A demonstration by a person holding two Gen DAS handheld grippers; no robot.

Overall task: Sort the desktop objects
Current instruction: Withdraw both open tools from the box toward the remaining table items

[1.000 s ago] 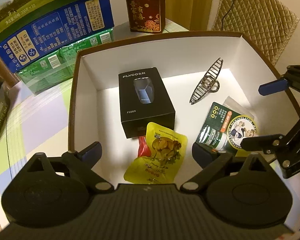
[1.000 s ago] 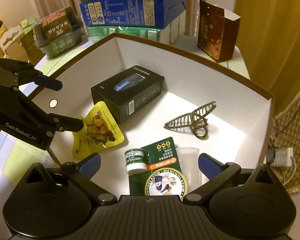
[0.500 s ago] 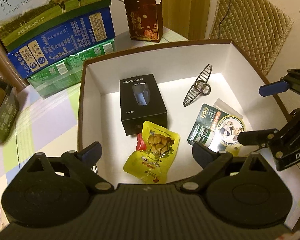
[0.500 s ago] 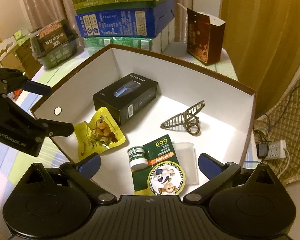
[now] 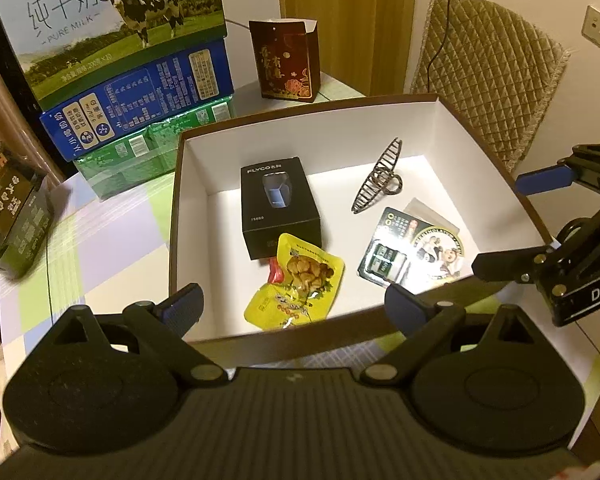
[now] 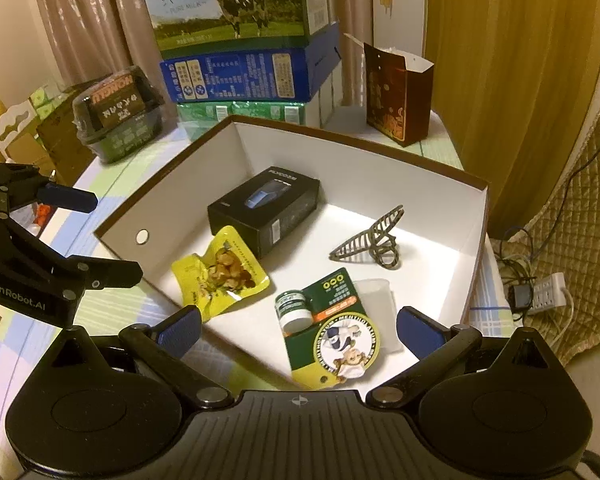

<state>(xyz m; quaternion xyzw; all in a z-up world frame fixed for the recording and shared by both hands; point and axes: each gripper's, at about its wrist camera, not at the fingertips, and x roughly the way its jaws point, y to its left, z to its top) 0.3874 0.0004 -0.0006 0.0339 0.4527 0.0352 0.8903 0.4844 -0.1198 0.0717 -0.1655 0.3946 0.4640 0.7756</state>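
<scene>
- Box (image 5: 178, 216), white inside, sits on the table holding a black carton (image 5: 278, 206), snack pouch (image 5: 300, 284), hair clip (image 5: 376, 186) and balm card (image 5: 416, 246).
- Left gripper (image 5: 292, 308) and right gripper (image 6: 298, 326) both spread wide, empty, at the box's near edge.

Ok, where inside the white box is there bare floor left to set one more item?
In the white box, bare floor lies left of the black shaver box and in the far right corner behind the hair clip. The near side is crowded: yellow snack pouch touching the shaver box, balm card beside it.
</scene>
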